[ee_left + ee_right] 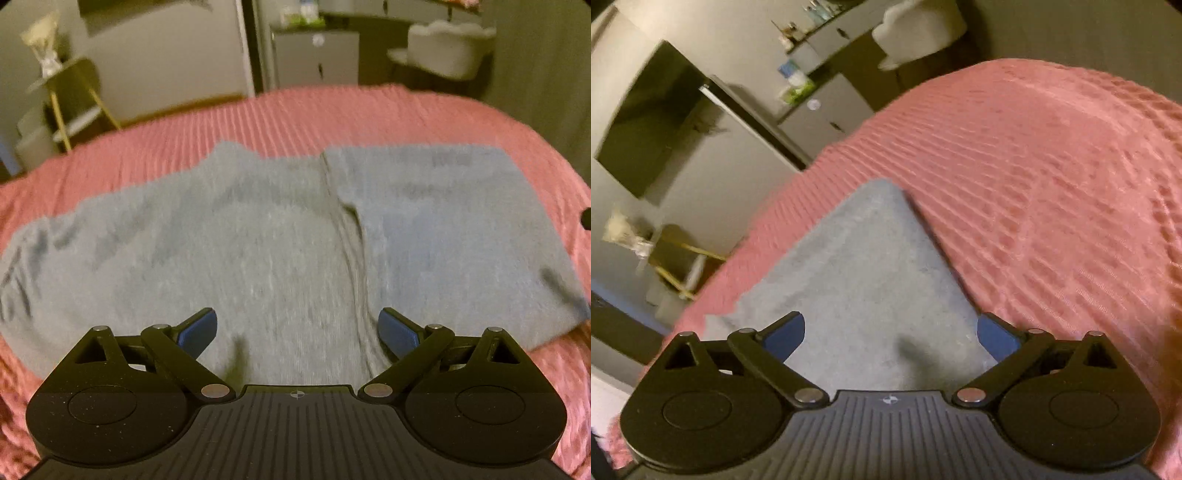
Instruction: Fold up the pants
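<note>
Grey knit pants (280, 236), soft and faintly ribbed, lie flat across a pink bedspread (332, 114) with raised woven stripes. In the left wrist view the pants span nearly the whole width of the bed; a folded layer covers the right half, its edge forming a creased ridge running from the far side toward the camera. The left gripper (297, 328), black with blue pads, hovers above the near edge of the cloth, jaws spread wide, nothing between them. Behind the bed: a gold-legged side table (70, 99) with a pale object on top, a grey cabinet (316, 55), a white cushioned chair (450, 44). The frame is blurred.

In the right wrist view, tilted, a squared corner of the pants (864, 273) points away from the camera, resting on the bedspread (1052, 177). The right gripper (891, 334) hangs over this corner, jaws standing fully apart, holding nothing. A cabinet (827, 118) carries small bottles and boxes, too blurred to identify.
</note>
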`<move>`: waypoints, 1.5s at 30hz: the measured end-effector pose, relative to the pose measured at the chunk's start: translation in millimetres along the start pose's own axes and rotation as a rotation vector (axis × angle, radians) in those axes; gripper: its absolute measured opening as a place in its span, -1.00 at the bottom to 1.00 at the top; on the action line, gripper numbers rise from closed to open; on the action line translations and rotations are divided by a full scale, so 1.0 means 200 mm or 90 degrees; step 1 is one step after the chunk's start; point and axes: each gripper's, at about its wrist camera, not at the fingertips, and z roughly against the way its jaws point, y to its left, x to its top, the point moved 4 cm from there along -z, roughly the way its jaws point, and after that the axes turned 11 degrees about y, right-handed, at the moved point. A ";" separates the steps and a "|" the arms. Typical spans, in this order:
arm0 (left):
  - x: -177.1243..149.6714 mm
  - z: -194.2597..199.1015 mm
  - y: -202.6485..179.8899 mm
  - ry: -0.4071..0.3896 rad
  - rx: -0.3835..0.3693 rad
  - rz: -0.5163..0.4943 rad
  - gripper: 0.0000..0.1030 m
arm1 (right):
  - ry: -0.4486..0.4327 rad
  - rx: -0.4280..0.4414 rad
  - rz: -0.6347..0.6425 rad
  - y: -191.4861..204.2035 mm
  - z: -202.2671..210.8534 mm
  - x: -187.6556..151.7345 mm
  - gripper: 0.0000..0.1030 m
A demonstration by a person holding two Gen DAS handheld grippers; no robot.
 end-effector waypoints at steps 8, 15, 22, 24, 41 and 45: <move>0.02 -0.04 -0.05 0.021 -0.097 0.002 0.90 | 0.116 0.073 -0.148 -0.12 -0.05 -0.17 0.95; 0.00 -0.16 -0.04 0.077 -0.174 0.084 0.52 | 0.119 0.092 -0.145 -0.14 -0.04 -0.21 0.95; -0.01 -0.16 -0.13 0.076 -0.167 0.052 -0.14 | 0.109 0.103 -0.147 -0.15 -0.08 -0.15 0.95; -0.01 -0.16 -0.13 0.073 -0.154 0.046 -0.23 | 0.099 0.117 -0.159 -0.17 -0.06 -0.14 0.93; -0.02 -0.11 -0.13 0.049 -0.123 0.020 -0.52 | 0.058 0.135 -0.197 -0.25 -0.08 -0.10 0.80; -0.03 -0.12 -0.14 0.049 -0.110 0.007 -0.51 | 0.068 0.143 -0.222 -0.27 -0.09 -0.09 0.80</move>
